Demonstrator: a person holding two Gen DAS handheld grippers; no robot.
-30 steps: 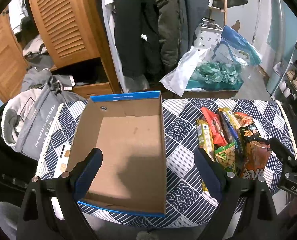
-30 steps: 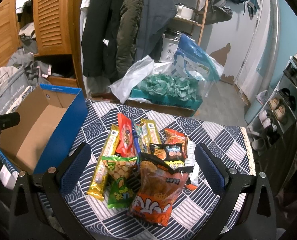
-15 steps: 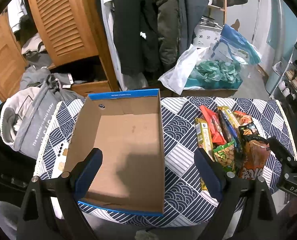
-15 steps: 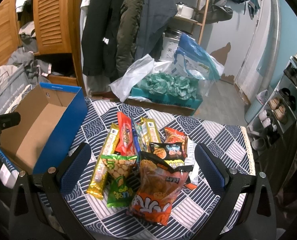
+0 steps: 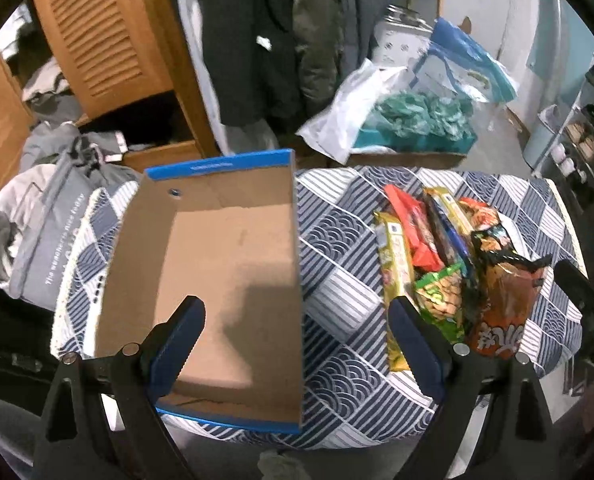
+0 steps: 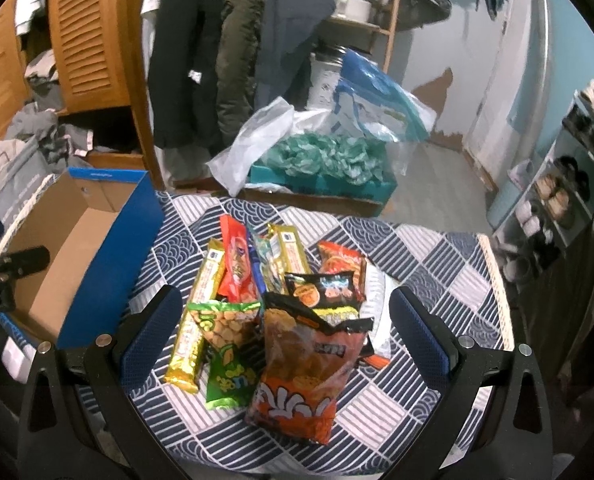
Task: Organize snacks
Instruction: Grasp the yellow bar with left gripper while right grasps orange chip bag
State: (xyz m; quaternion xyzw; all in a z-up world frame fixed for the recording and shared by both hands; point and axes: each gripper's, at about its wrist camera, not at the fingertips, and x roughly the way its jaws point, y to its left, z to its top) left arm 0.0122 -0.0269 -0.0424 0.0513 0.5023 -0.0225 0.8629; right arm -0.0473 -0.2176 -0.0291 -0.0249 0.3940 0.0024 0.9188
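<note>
An empty cardboard box with a blue rim [image 5: 233, 264] [image 6: 77, 248] sits on the left of a small table with a navy and white patterned cloth [image 5: 337, 240] [image 6: 425, 256]. A pile of snack packets [image 6: 273, 300] [image 5: 449, 264] lies on the right: a large orange bag [image 6: 301, 376], a green peanut packet [image 6: 225, 344], gold bars [image 6: 197, 312] and a red packet [image 6: 237, 264]. My left gripper [image 5: 297, 320] hangs open over the box's near right wall. My right gripper [image 6: 281, 312] is open above the pile, holding nothing.
Beyond the table stand a wooden louvred wardrobe [image 5: 109, 40], hanging coats [image 6: 217, 52], a teal box with plastic bags [image 6: 329, 160] and a shoe rack [image 6: 569, 192] on the right. A grey bag [image 5: 45, 232] lies left of the table.
Both views have shifted a little: the box and the snack pile sit slightly lower and closer in frame. Neither gripper has taken hold of anything.
</note>
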